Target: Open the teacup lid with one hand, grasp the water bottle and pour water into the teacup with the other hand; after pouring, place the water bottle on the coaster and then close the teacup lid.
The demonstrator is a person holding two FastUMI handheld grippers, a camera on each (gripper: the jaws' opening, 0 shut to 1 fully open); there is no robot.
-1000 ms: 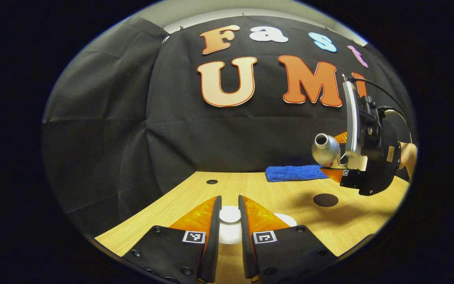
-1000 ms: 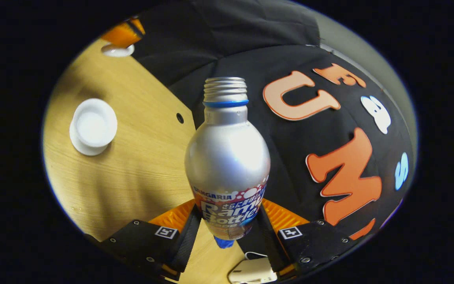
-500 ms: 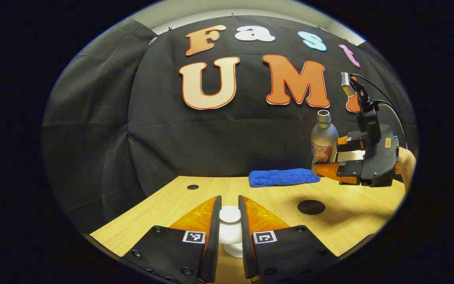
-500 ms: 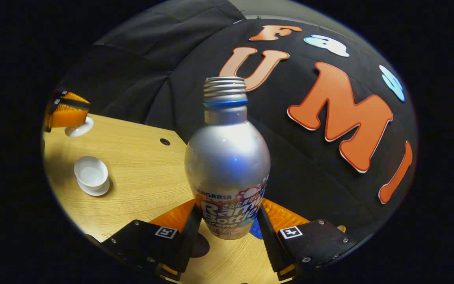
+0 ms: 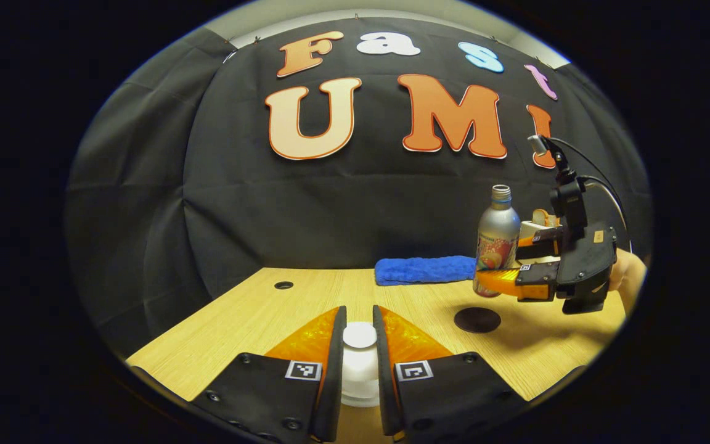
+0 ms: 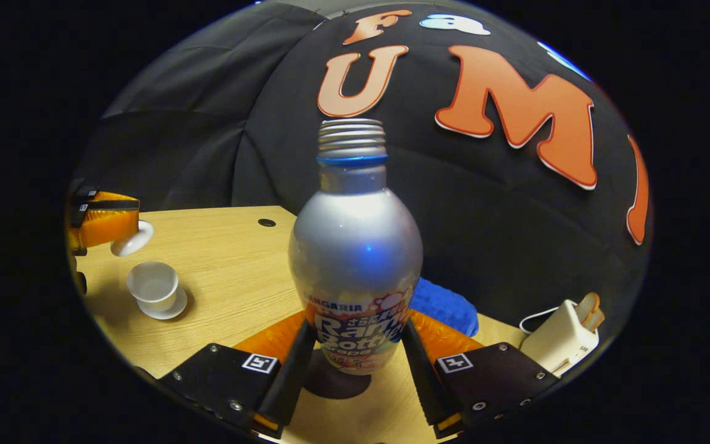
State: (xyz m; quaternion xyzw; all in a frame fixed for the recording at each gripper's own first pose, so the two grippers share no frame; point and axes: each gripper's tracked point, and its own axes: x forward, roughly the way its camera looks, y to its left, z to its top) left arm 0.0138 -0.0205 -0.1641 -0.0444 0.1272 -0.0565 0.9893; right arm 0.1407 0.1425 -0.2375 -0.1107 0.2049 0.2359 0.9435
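My right gripper point(image 6: 357, 333) is shut on the lower body of a silver water bottle point(image 6: 355, 246), which stands upright with its cap off. A dark round coaster point(image 6: 336, 383) lies just under the bottle; the left gripper view shows the bottle point(image 5: 495, 246) a little above and behind the coaster point(image 5: 477, 319). My left gripper point(image 5: 359, 320) is shut on the knob of the white teacup lid point(image 5: 360, 370), held in the air. The open white teacup point(image 6: 153, 283) sits on its saucer point(image 6: 170, 308) at the left, with the left gripper point(image 6: 107, 223) and lid point(image 6: 131, 240) just above and behind it.
A blue cloth point(image 5: 423, 270) lies at the back of the wooden table point(image 5: 269, 320), near the black wall. A white box with a cable point(image 6: 561, 339) stands at the right. A small round hole point(image 5: 283, 285) marks the table's far left. A hand point(image 5: 629, 277) holds the right gripper.
The bottle has swung from tilted back to upright and come down over the coaster. The left gripper has kept hold of the lid and shifted slightly.
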